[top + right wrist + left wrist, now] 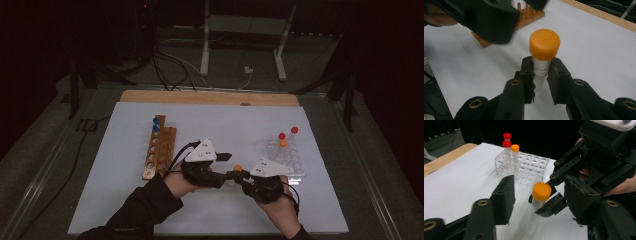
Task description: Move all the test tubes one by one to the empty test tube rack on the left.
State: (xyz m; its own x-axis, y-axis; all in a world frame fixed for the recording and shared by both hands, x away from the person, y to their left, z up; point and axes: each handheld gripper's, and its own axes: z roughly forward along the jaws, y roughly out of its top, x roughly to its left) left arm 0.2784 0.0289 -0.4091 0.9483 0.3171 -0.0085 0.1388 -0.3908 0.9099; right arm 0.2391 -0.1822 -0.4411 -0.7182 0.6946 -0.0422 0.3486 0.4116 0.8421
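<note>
Two grippers meet over the middle of the white table [125,200], and one orange-capped tube [543,53] stands between them. The right gripper [541,75] pinches this tube just below its cap, jaws pressed on the clear wall; the tube's long axis is near upright, cap at 12 o'clock, lower end toward the table. The left gripper [537,200] has its jaws spread on either side of the same tube, one pad at 9 o'clock of it and the other at 3 o'clock, neither pad touching it. The right hand [280,210] is therefore the carrying one; the left hand [177,182] is the nearer free one and looks set for a handover or a grip on the cap. In the high view the tube lies at 3 o'clock of the left gripper and at 9 o'clock of the right. Containers: the clear rack [287,155], at 2 o'clock of the tube, holds two red-capped tubes [507,152] and one orange-capped tube [515,160], other wells empty. The wooden rack [159,152], at 9 o'clock, holds blue-capped tubes [156,123] at its far end.
</note>
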